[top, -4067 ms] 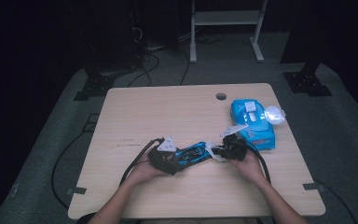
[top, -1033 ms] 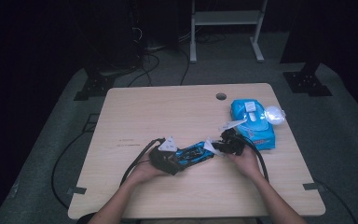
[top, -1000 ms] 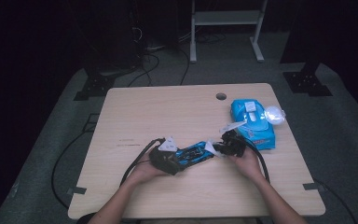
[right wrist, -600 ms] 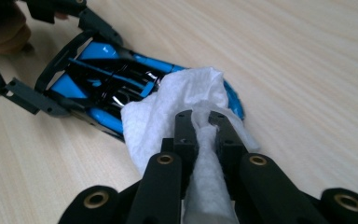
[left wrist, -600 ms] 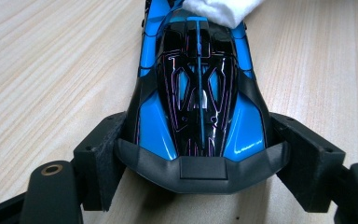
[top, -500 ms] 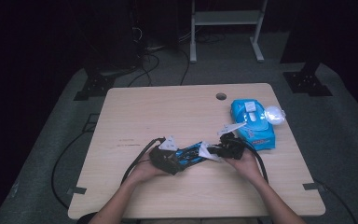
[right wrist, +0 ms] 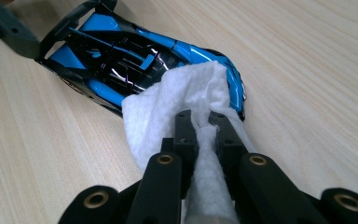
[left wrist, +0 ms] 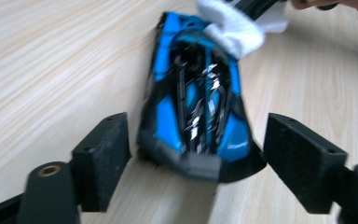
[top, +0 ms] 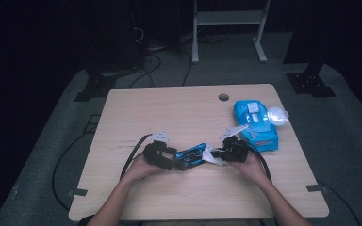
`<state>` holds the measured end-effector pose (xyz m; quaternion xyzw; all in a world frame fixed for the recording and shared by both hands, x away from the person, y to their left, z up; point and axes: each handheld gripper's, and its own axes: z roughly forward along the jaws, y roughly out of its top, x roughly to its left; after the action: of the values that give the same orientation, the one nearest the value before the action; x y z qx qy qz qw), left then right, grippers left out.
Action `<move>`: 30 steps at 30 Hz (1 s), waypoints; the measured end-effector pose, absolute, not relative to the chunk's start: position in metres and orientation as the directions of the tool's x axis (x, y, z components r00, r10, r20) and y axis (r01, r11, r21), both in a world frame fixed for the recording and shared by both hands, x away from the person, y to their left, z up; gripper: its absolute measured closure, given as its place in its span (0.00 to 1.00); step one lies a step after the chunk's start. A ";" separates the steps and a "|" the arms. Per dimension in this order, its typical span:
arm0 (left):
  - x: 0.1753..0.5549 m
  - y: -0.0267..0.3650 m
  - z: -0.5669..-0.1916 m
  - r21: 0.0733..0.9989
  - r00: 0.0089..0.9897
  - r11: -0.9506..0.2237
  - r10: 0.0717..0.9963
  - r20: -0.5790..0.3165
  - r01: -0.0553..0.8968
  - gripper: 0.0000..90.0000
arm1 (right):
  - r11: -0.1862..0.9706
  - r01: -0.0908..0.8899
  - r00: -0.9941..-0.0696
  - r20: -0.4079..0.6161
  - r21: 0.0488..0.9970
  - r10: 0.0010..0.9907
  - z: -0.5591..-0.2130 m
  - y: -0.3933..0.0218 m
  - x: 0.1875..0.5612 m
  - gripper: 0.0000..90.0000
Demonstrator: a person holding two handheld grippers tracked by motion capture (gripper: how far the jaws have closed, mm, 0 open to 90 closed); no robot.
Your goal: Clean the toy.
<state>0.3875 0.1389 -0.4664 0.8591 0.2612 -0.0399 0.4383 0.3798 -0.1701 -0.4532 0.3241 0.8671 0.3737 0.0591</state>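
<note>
— Wiping toy car (right wrist: 135, 60) mid-table with white wipe (right wrist: 177, 107) pinched tight in right gripper (right wrist: 204, 133)?
— Yes. Keep left gripper (left wrist: 193, 154) apart, bracketing tail loosely; stroke lightly nose to rear.

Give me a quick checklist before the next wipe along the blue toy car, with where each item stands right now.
1. Wipe gripped: the right claw is shut on the white wipe. Ok.
2. Wipe on the car: it lies over one end of the blue toy car. Ok.
3. Car braced: the left claw straddles the car's other end, but its pads look apart from the car's sides. Not ok.
4. Car flat on the table: cannot tell for sure; the left gripper view is blurred.
5. Wipe pack out of the way: it sits beyond the right hand, apart from the car. Ok.
</note>
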 end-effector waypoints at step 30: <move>0.380 0.133 -0.467 0.736 0.844 -0.474 0.474 -0.250 0.484 0.46 | 0.556 0.415 -0.833 0.055 0.721 0.550 -0.453 -0.147 0.375 0.93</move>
<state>0.3803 0.1329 -0.4666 0.8585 0.2788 -0.0056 0.4303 0.3755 -0.1465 -0.4532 0.2747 0.8776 0.3829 0.0883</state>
